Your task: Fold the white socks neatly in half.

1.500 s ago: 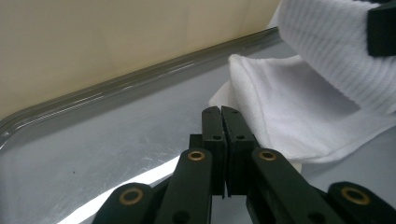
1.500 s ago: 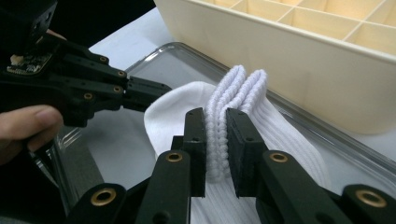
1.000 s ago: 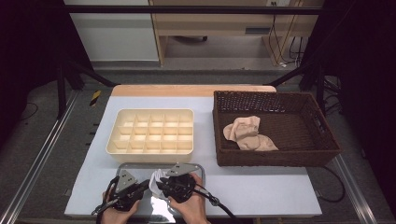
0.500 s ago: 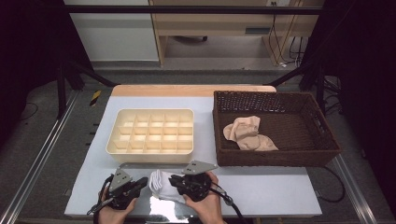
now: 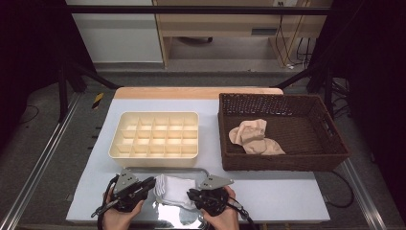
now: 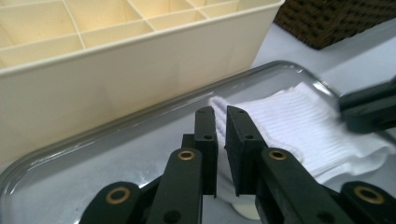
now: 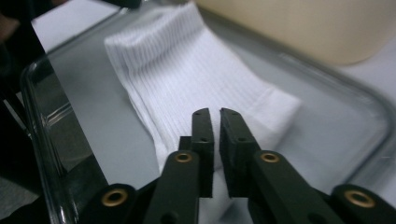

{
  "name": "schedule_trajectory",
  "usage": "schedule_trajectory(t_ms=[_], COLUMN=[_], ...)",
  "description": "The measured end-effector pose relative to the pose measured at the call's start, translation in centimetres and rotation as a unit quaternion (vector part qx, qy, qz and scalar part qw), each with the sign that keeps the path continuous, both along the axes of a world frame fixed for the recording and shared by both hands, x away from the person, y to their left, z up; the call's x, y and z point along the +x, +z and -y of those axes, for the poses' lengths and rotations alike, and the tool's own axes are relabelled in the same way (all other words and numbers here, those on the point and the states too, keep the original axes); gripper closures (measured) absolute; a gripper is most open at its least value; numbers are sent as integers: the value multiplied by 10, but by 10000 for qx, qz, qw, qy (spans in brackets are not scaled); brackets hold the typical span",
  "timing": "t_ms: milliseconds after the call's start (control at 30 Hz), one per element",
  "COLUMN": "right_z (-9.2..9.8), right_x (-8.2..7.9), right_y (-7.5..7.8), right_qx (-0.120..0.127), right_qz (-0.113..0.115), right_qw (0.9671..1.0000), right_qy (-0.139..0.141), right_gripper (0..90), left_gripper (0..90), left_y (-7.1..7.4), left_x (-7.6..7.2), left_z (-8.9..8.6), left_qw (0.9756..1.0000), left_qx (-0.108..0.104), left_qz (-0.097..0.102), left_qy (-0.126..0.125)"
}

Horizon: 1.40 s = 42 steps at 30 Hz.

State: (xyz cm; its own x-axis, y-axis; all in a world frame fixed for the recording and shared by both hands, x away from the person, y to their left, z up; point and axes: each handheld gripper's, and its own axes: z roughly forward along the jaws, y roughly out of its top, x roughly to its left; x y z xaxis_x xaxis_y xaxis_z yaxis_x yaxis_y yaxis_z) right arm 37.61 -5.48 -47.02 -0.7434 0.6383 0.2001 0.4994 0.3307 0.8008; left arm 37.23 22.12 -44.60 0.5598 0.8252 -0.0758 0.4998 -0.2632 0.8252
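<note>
A folded white ribbed sock [image 5: 174, 189] lies flat in a shiny metal tray [image 5: 163, 170] at the table's front edge. My left gripper [image 5: 152, 183] is at the sock's left end. In the left gripper view its jaws [image 6: 220, 112] stand a narrow gap apart over the sock's edge [image 6: 299, 126]; they have just been opening, and nothing is pinched between them. My right gripper [image 5: 191, 194] is at the sock's right end. Its jaws [image 7: 215, 112] have also just been opening and hover slightly apart above the sock [image 7: 196, 70], gripping nothing.
A cream divider box [image 5: 155, 135] with several compartments stands just behind the tray. To the right, a dark wicker basket [image 5: 282, 158] holds beige socks [image 5: 253, 136]. The right gripper's jaw [image 6: 369, 107] shows at the right edge of the left gripper view.
The two grippers were close together on a bunched sock. The right one has moved to the right, and the sock now lies spread flat between them.
</note>
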Motion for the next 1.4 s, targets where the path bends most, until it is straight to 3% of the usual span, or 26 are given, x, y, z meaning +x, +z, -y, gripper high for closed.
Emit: schedule_trajectory(t_ms=[33, 133, 233, 367, 533, 633, 700, 867, 967, 1100, 1233, 1400], right_z=[0, 8, 9, 5, 11, 17, 32, 50, 57, 62, 63, 58], right_x=[0, -5, -5, -5, -3, -1, 1, 4, 6, 7, 5, 5], right_y=[0, -3, -11, -17, -16, -11, -4, -1, -1, 8, 11, 3], right_qx=[0, -87, -148, -97, 11, 13, 94, -68, -17, 108, 150, 135], right_qz=[0, -79, -146, -201, -342, -351, -311, -222, -229, -34, 20, -54], right_qw=[10000, 9996, 9995, 9997, 9994, 9992, 9988, 9980, 9979, 9977, 9978, 9983], right_qy=[0, -240, -231, -136, -103, -192, -370, -582, -612, -663, -649, -567], right_gripper=[786, 646, 613, 684, 845, 847, 846, 831, 788, 788, 825, 813], left_gripper=[814, 800, 800, 801, 804, 803, 801, 796, 798, 811, 816, 830], left_y=[-2, -5, -10, -14, -15, -16, -17, -17, -7, 11, 19, 4], left_x=[0, 1, 2, 1, 0, -3, -5, -5, -3, 4, 14, 23], left_z=[-1, -2, -1, 2, 3, 9, 15, 27, 27, 34, 55, 75], left_qw=[10000, 9999, 9998, 9996, 9997, 9996, 9994, 9989, 9993, 9991, 9981, 9960], left_qx=[45, 79, 144, 237, 166, 102, 97, 140, 50, -65, 46, 359], left_qz=[-14, -84, -152, -169, -203, -219, -218, -192, -90, 88, 87, -140], left_qy=[8, 42, 30, 6, -17, -148, -235, -401, -360, -402, -603, -803])
